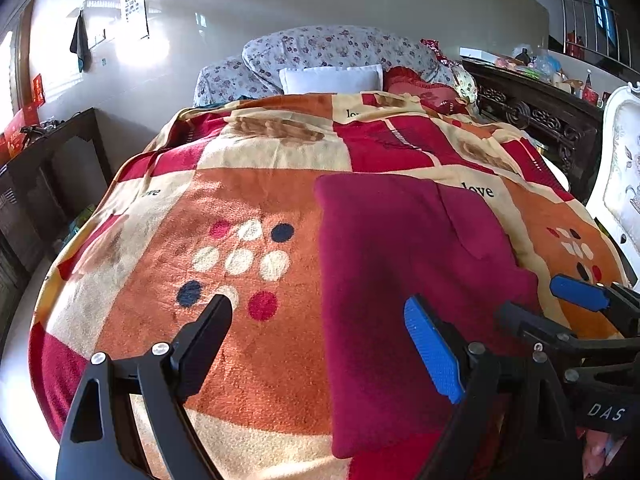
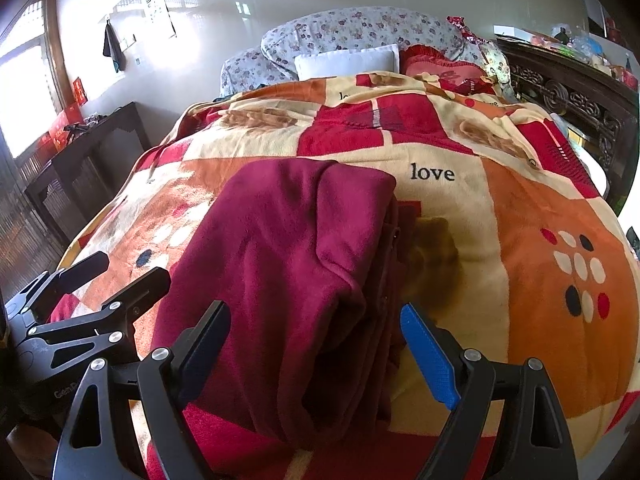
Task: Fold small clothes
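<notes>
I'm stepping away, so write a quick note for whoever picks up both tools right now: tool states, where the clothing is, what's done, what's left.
Left tool: open, empty, hovering over the garment's left edge.
Right tool: open, empty, above the garment's near end.
Dark red fleece garment: lying on the orange, red and cream patchwork blanket covering the bed, already folded over itself in layers.
Left: possibly one more fold or tidying; I can't tell whether it is finished.

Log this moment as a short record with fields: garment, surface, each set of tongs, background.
garment: maroon fleece garment, folded into layers, lying flat
surface: patchwork blanket printed with "love", covering the bed
left tongs: open, holding nothing, above the garment's left edge
right tongs: open, holding nothing, above the garment's near end
background: white pillow against floral bedding
</notes>
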